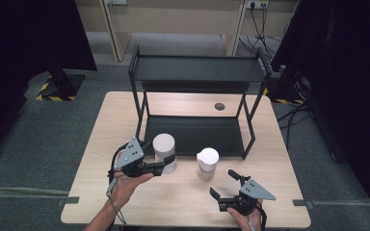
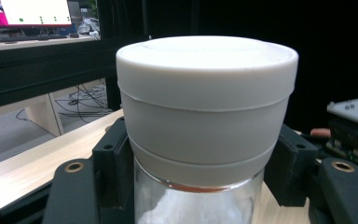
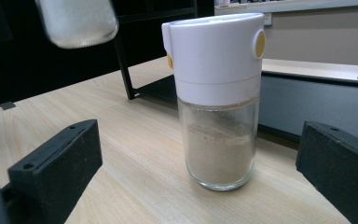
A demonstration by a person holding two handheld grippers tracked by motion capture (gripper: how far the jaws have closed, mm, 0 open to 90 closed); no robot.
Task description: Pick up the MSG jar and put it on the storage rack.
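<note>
The left gripper (image 1: 161, 166) clamps the grey-lidded jar (image 1: 165, 153) just under its lid and holds it clear of the table (image 1: 96, 144), in front of the rack (image 1: 195, 70). The right gripper (image 1: 224, 185) waits with jaws wide, facing the shaker (image 1: 207, 163), which stands untouched on the table. Judging by this, one jar is picked up but not shelved; the shaker remains.

1. Left gripper (image 1: 166, 163) held above the table, pointing right in the high view, jaws clamped on both sides of the jar (image 1: 164, 153).
2. Left hand (image 1: 127, 185) underneath, forearm entering from the bottom edge.
3. Right gripper (image 1: 224, 183) low and near the front edge, jaws spread wide with nothing between them.
4. Right hand (image 1: 245, 219) gripping from behind.
</note>
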